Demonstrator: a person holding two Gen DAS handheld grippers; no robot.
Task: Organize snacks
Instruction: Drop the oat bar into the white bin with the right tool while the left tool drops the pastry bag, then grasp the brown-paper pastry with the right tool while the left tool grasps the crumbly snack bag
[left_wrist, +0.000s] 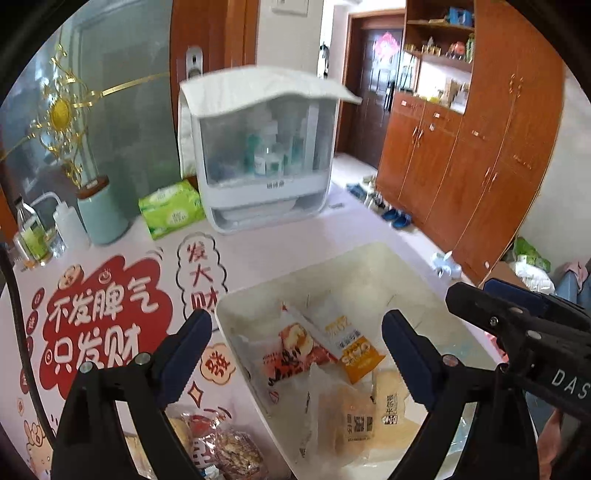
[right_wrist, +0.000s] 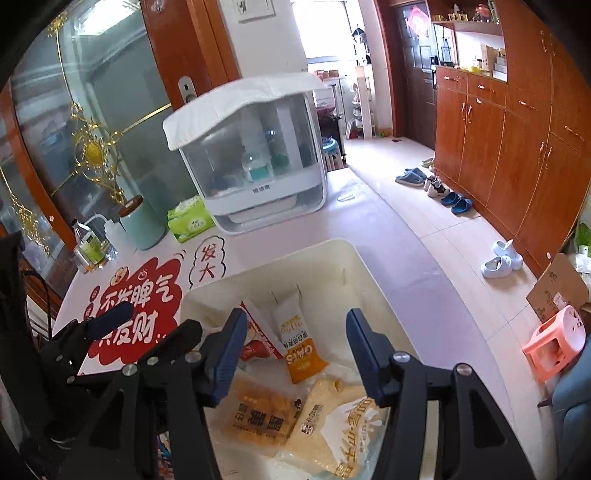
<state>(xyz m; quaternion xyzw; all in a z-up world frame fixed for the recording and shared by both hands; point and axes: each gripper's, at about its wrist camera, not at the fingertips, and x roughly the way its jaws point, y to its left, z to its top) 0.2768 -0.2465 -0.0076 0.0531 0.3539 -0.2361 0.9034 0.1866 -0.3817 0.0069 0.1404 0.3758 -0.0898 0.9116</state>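
A white bin (left_wrist: 236, 314) stands on the table and holds several snack packets: a red packet (left_wrist: 295, 350), an orange packet (left_wrist: 356, 356) and pale cracker packs (left_wrist: 354, 417). In the right wrist view the bin (right_wrist: 280, 266) holds the orange packet (right_wrist: 303, 350) and cracker packs (right_wrist: 258, 417). My left gripper (left_wrist: 295, 354) is open and empty above the bin. My right gripper (right_wrist: 295, 354) is open and empty above the bin too, and shows in the left wrist view (left_wrist: 517, 332). More snack packets (left_wrist: 221, 446) lie on the table left of the bin.
A white covered rack (left_wrist: 266, 155) with bottles stands at the table's back. A green tissue pack (left_wrist: 171, 208), a teal canister (left_wrist: 101, 214) and small bottles (left_wrist: 33, 236) stand at the back left. A wooden cabinet (right_wrist: 517, 129), shoes (right_wrist: 454, 201) and a pink stool (right_wrist: 554, 343) are on the right.
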